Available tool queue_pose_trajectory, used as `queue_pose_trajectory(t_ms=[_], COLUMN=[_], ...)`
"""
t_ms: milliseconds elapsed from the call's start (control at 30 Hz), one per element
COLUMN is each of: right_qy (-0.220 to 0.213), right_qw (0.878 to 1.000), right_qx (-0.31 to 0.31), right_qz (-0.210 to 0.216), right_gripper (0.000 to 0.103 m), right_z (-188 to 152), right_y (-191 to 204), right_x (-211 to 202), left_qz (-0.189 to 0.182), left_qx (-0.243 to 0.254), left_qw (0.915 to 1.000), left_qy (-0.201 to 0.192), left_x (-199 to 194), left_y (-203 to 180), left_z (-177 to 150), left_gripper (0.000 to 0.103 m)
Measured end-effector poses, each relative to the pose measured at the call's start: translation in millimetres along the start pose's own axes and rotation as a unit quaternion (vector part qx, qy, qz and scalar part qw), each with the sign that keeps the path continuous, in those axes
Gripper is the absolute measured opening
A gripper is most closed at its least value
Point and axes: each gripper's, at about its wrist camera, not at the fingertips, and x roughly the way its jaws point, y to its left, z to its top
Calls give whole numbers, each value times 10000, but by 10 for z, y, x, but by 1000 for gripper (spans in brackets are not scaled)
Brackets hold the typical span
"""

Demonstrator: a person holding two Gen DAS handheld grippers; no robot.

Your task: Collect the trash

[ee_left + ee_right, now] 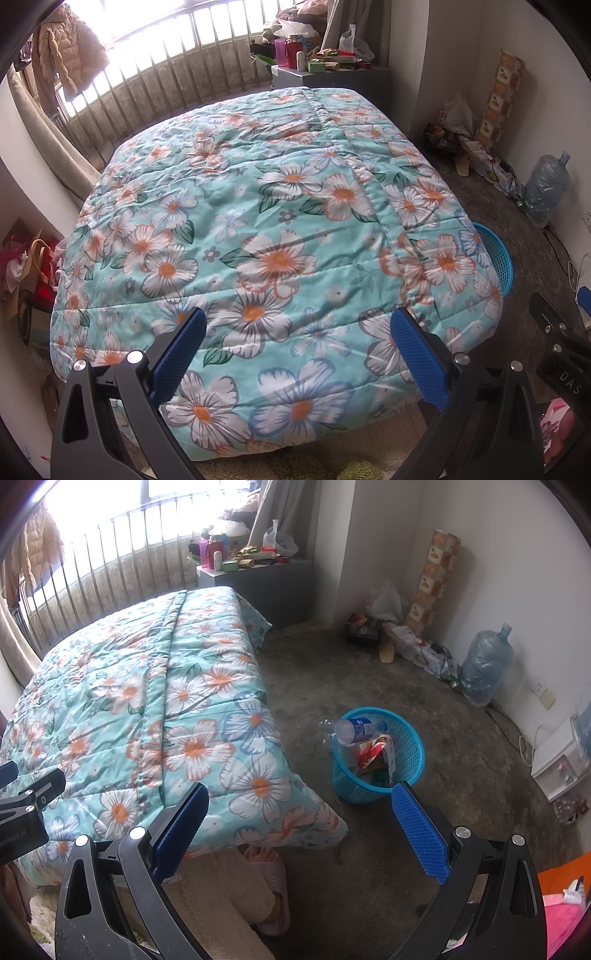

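Observation:
A blue mesh trash basket stands on the concrete floor right of the bed. It holds a clear plastic bottle with a blue label lying across its rim and red and white wrappers. In the left wrist view only the basket's edge shows behind the quilt. My left gripper is open and empty above the near end of the floral quilt. My right gripper is open and empty, above the bed's corner and the floor, short of the basket.
The floral quilt covers the bed. A person's foot in a slipper stands at the bed's corner. A grey cabinet with bottles and boxes stands at the back. Bags, a water jug and cables line the right wall.

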Motion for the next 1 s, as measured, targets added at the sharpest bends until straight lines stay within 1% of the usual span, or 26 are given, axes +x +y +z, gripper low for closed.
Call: queue_pose_trajectory(t_ms=[533, 733, 900, 1000], right_qy=[5, -7, -68, -140], right_qw=[10000, 10000, 9999, 9997], right_qx=[14, -37, -78, -168], right_qz=[-4, -71, -96, -82], right_gripper=[95, 95, 95, 95], right_z=[-3, -14, -39, -40], right_y=[1, 70, 138, 211], right_x=[-6, -25, -99, -176], left_qz=[-12, -75, -166, -168], left_qx=[3, -83, -237, -393], left_qw=[10000, 9999, 9996, 9990], left_qy=[18, 7, -29, -108], left_x=[10, 19, -38, -77], left_y=[18, 65, 189, 338], left_z=[7, -65, -144, -164], left_gripper=[98, 98, 98, 98])
